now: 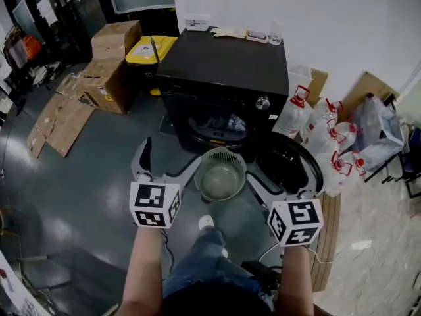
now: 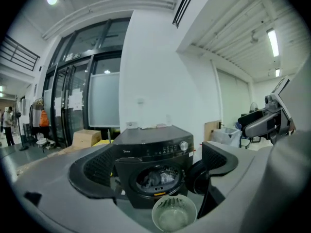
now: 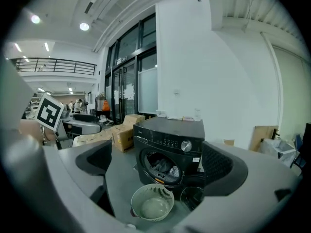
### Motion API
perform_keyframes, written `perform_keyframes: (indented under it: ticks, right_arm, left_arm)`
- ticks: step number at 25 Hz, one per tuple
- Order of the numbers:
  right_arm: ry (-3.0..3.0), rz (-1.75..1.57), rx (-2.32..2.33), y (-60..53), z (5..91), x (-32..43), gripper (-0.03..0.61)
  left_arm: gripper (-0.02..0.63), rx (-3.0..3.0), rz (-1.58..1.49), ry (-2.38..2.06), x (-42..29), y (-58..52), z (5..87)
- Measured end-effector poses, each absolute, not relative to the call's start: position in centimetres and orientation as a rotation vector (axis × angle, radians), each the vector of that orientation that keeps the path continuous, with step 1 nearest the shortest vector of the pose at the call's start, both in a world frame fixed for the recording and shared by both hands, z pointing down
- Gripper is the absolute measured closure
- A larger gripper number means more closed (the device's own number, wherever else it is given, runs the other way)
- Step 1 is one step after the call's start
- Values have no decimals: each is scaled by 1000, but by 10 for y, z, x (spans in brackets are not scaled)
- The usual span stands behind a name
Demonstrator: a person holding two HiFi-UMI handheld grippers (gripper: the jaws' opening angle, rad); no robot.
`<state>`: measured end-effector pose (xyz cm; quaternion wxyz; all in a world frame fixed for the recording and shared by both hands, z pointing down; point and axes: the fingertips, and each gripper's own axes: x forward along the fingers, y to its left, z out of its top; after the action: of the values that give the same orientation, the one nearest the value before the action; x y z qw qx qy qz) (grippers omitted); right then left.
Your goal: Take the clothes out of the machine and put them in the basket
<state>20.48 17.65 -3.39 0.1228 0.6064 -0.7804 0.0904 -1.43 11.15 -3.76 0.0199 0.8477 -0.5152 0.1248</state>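
Crumpled grey clothes (image 1: 222, 123) inside black front-loading washing machine (image 1: 227, 68) at 12 o'clock, round pale green slatted plastic basket (image 1: 222, 175) on floor before it, left gripper (image 1: 166, 166) at 8 o'clock, right gripper (image 1: 281, 186) at 4 o'clock, both fingers spread, empty
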Motion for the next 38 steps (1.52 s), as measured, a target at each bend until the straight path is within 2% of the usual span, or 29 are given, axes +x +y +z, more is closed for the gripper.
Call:
perform_keyframes:
  ticks: [12, 20, 30, 38]
  right_arm:
    - [-2254, 346, 1543, 41, 33, 151, 9]
    - [-2215, 389, 1349, -7, 96, 110, 10]
    - [-2261, 401, 1098, -48, 155, 84, 9]
    - [-2253, 387, 888, -50, 205, 93, 9]
  left_arm:
    - [46, 2438, 516, -1644, -71, 14, 42]
    - [46, 2291, 595, -1651, -103, -12, 107]
    - [46, 2119, 644, -1678, -104, -21, 170]
    - [46, 1968, 587, -1791, -93, -19, 207]
